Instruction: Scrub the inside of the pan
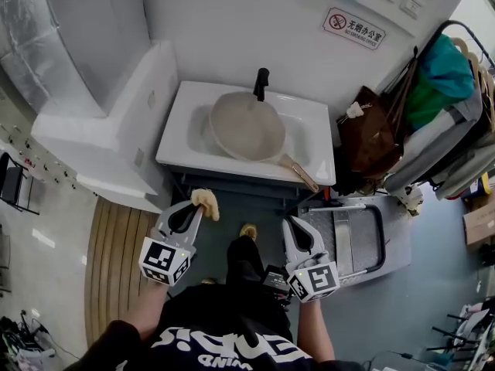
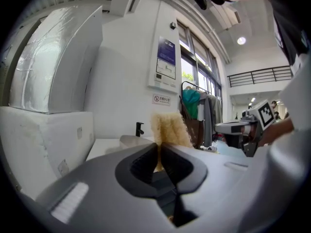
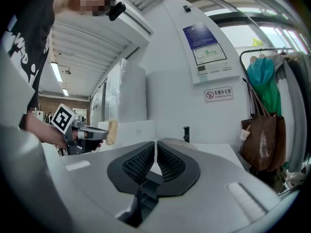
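Observation:
A beige pan point(image 1: 247, 126) lies tilted in the white sink point(image 1: 309, 118), its wooden handle point(image 1: 298, 173) reaching over the front rim to the right. My left gripper point(image 1: 203, 205) is shut on a tan scrubbing pad point(image 1: 206, 202), short of the sink's front edge; the pad point(image 2: 167, 128) sticks up from between the jaws in the left gripper view. My right gripper point(image 1: 291, 224) is shut with nothing in it, below the pan handle and apart from it. The right gripper view shows the pinched jaws point(image 3: 155, 143) and the left gripper with its pad point(image 3: 112, 131).
A black tap point(image 1: 261, 83) stands at the sink's back. A white appliance point(image 1: 108, 130) flanks the sink on the left. A brown bag point(image 1: 371, 134) and hung clothes point(image 1: 441, 76) crowd the right. A grey step platform point(image 1: 356, 238) lies on the floor.

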